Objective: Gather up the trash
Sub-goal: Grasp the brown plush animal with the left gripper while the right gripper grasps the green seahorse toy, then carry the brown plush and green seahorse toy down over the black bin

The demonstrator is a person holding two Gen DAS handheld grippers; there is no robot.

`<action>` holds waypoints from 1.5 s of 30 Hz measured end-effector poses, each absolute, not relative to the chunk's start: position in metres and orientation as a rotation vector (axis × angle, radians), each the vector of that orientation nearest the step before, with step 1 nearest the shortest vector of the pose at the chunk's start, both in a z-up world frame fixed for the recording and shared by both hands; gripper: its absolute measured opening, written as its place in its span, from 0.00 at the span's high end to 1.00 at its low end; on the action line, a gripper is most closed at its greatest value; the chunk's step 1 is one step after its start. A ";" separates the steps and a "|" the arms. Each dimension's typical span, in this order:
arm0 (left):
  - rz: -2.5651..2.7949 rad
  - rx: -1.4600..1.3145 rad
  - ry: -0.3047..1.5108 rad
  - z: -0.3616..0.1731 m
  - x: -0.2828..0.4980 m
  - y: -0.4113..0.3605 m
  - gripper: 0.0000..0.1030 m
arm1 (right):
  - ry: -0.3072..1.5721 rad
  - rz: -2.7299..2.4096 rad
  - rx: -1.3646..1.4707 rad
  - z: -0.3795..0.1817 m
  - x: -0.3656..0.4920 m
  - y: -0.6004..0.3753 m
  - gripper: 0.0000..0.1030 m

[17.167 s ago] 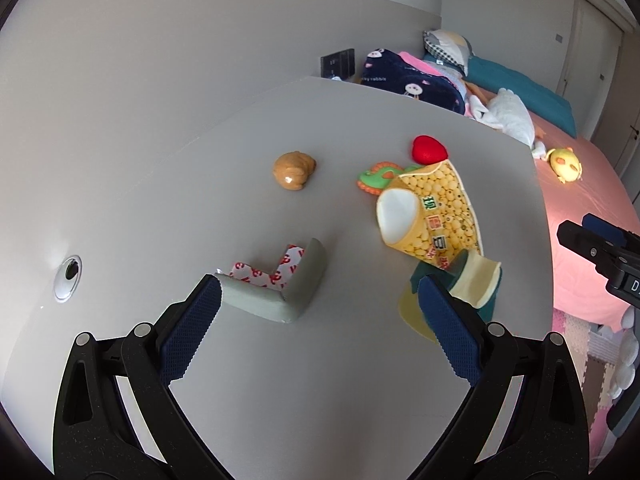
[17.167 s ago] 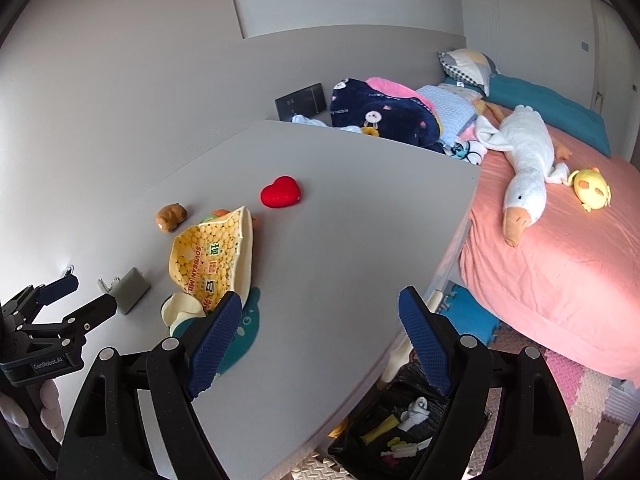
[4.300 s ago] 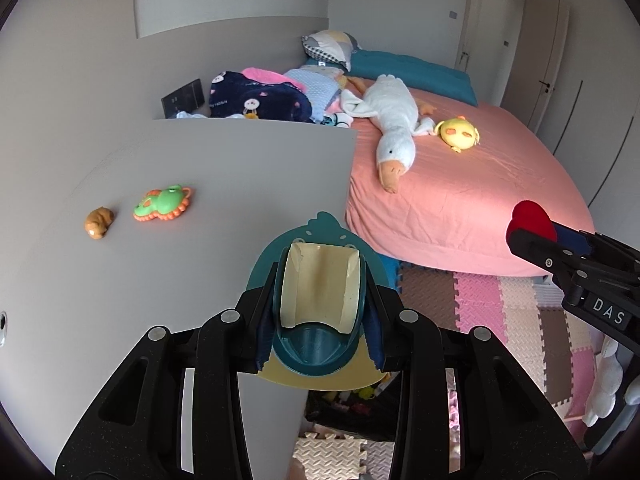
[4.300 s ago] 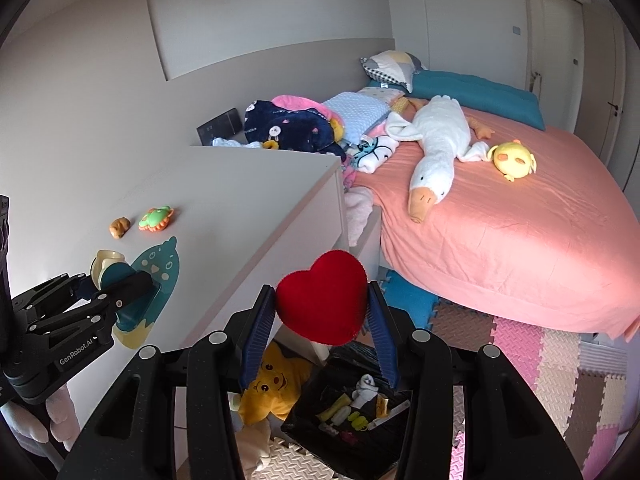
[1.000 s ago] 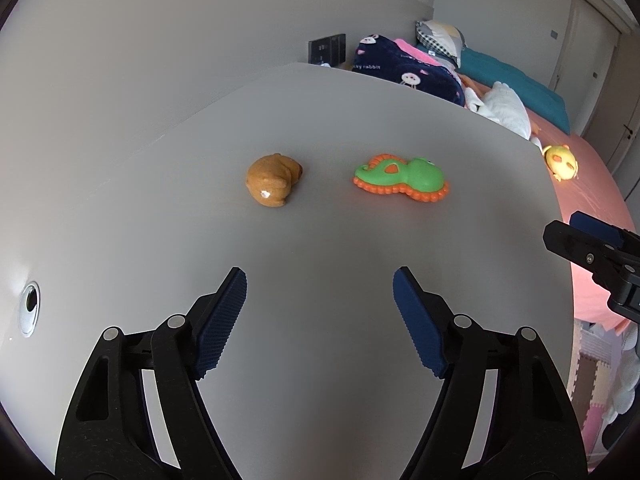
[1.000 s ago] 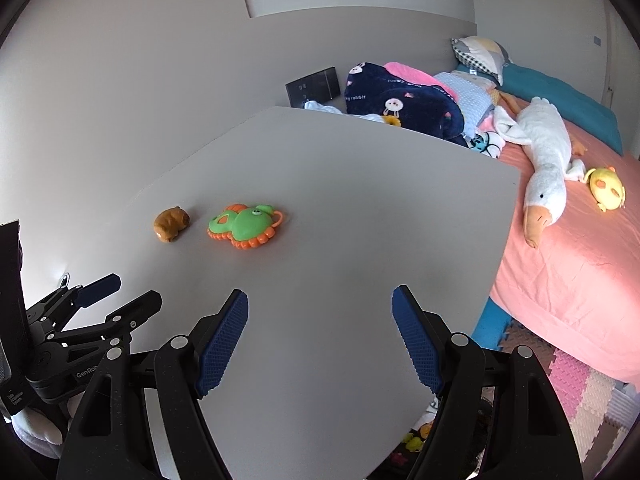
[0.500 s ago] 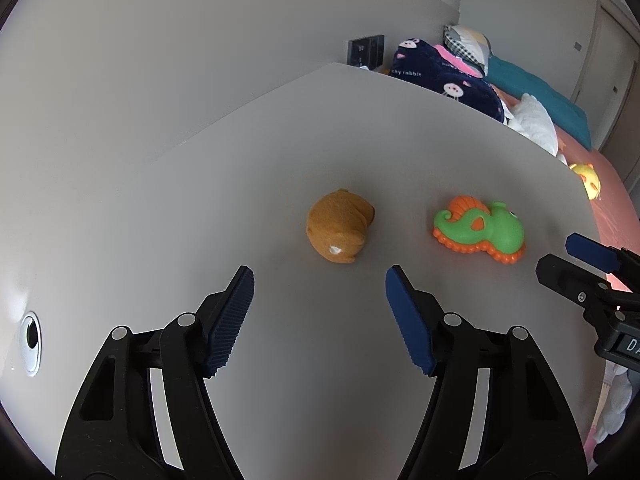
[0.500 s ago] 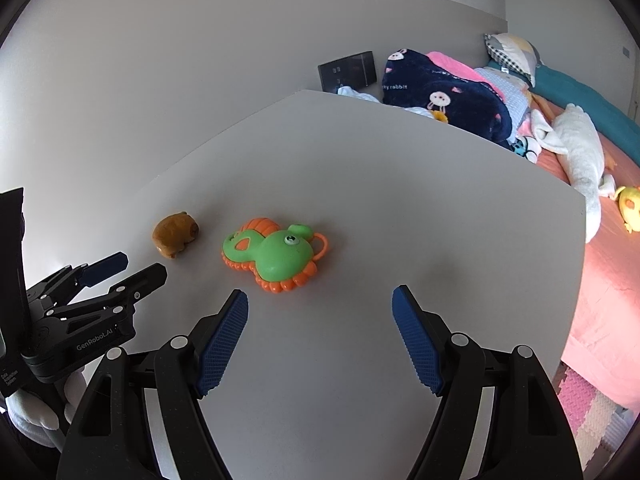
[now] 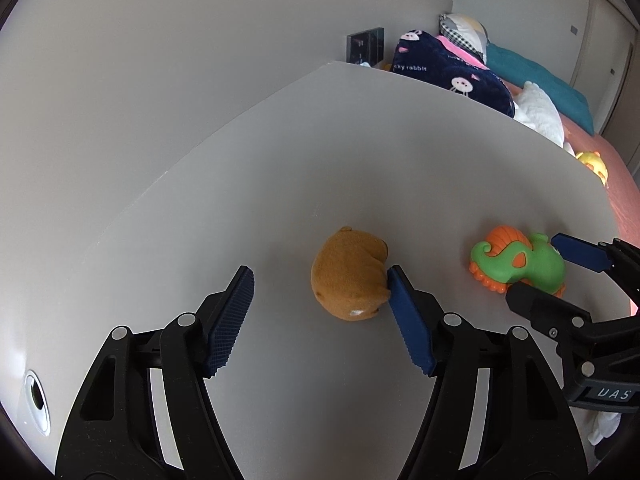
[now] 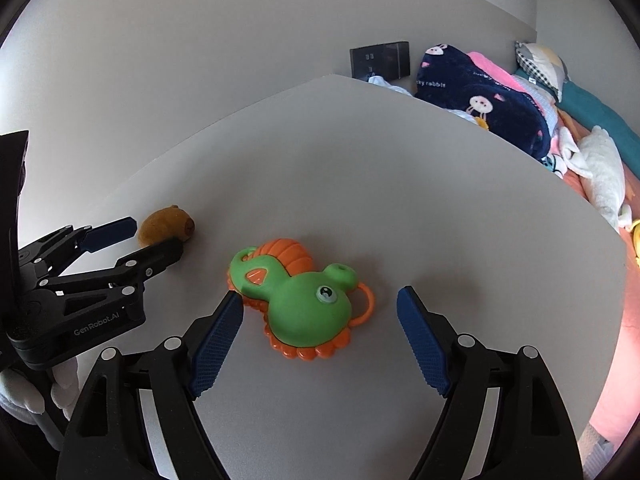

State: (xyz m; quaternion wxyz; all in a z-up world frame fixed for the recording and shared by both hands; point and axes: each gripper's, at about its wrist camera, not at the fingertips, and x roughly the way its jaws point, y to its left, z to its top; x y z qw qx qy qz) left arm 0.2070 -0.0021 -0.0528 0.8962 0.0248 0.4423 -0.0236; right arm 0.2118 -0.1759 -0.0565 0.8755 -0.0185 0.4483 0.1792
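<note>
A small brown plush animal (image 9: 349, 276) lies on the grey table (image 9: 400, 152). My left gripper (image 9: 318, 280) is open around it, its right pad touching the plush's side; it also shows in the right wrist view (image 10: 154, 236), with the plush (image 10: 166, 224) between its fingers. A green and orange seahorse toy (image 10: 298, 298) lies to the right. My right gripper (image 10: 320, 302) is open with its jaws on either side of the toy. In the left wrist view the seahorse (image 9: 516, 262) sits between the right gripper's fingers (image 9: 580, 252).
A bed with a pink sheet (image 10: 628, 300), a navy blanket (image 10: 480, 100), a white plush goose (image 10: 600, 164) and pillows lies past the table's right edge. A wall socket (image 10: 380, 58) is on the wall behind. A round hole (image 9: 36, 394) is in the table at near left.
Both grippers have moved forward and lower onto the table: the left now straddles the brown plush, the right now straddles the seahorse toy. Both stay open.
</note>
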 end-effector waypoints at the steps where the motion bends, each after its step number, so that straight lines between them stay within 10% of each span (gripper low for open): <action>1: -0.051 0.056 0.916 -0.053 0.208 -0.003 0.36 | 0.928 0.369 -0.054 -0.057 0.212 -0.174 0.19; 10: -0.088 0.059 0.925 -0.056 0.216 -0.003 0.60 | 0.912 0.355 -0.144 -0.061 0.218 -0.159 0.19; 14: -0.097 0.068 0.918 -0.056 0.217 -0.004 0.65 | 0.911 0.371 -0.174 -0.058 0.214 -0.154 0.38; 45: -0.127 0.083 0.887 -0.033 0.164 -0.045 0.65 | 0.895 0.343 -0.056 -0.022 0.148 -0.217 0.38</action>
